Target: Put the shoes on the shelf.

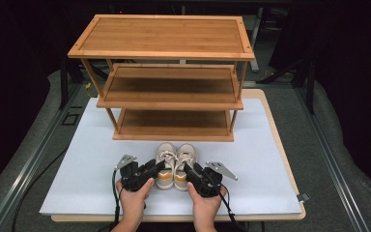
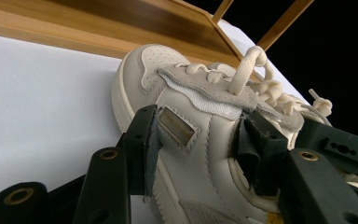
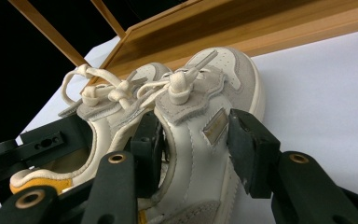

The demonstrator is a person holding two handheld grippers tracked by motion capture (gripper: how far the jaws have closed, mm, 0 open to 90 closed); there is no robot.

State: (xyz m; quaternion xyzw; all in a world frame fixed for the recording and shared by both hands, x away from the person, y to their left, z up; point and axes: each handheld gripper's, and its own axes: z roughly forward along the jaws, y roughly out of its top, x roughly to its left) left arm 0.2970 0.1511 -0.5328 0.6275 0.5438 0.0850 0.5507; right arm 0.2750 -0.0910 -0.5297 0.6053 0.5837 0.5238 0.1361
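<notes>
I clamp each gripper, left point(image 1: 158, 166) and right point(image 1: 187, 168), across its shoe's point(image 2: 200, 140) sides, ready to lift the pair toward the rack point(image 1: 174, 104).

Desk point(image 1: 270, 193) topped with a white sheet, wooden edge showing along the right and near sides. Standing on it toward the far side, a three-tier bamboo shoe rack point(image 1: 166, 77), all tiers bare. Just in front of the rack's lowest tier, a pair of cream shoes point(image 1: 175, 164) side by side, toes toward the rack, soles flat on the white surface, orange at the heels.
</notes>
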